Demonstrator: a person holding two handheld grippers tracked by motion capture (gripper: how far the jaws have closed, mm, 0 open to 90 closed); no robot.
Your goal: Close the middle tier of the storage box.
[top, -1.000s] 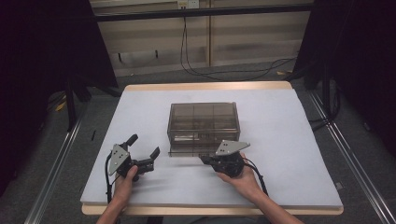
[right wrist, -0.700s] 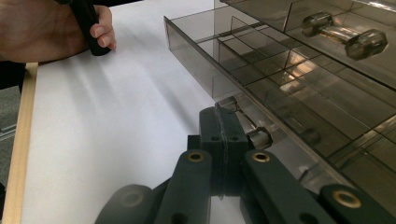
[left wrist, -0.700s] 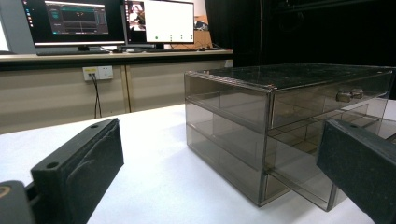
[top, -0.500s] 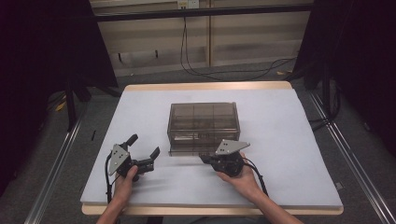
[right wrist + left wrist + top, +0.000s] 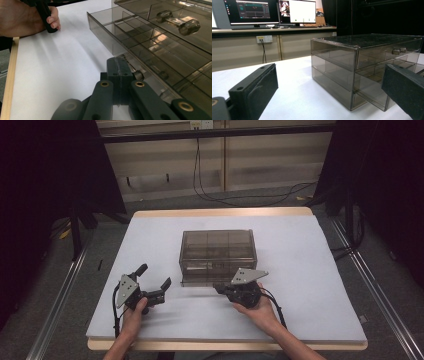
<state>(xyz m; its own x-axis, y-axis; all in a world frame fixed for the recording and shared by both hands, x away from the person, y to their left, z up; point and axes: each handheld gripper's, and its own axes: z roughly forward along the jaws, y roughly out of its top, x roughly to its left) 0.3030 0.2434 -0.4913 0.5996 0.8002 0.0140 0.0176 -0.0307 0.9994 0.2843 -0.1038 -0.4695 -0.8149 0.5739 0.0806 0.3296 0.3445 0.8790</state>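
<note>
hand-held grippers – 2 (left [image 5: 150, 279], right [image 5: 218, 288]) | drawer box [image 5: 218, 251] – 1 | monitors [image 5: 302, 11] – 3

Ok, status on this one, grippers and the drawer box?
Left gripper open, idle beside drawer box. Right gripper shut at bottom drawer knob; drawer slightly out. Nothing in the way.

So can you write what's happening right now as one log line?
left gripper: open, idle | right gripper: shut at bottom drawer knob | bottom drawer: slightly out | top drawer: closed

Lower drawer's knob [image 5: 139, 74] mostly hidden behind right hand-held gripper [image 5: 120, 65]; grip uncertain. Drawer box [image 5: 372, 67] cut off at frame's right edge.
</note>
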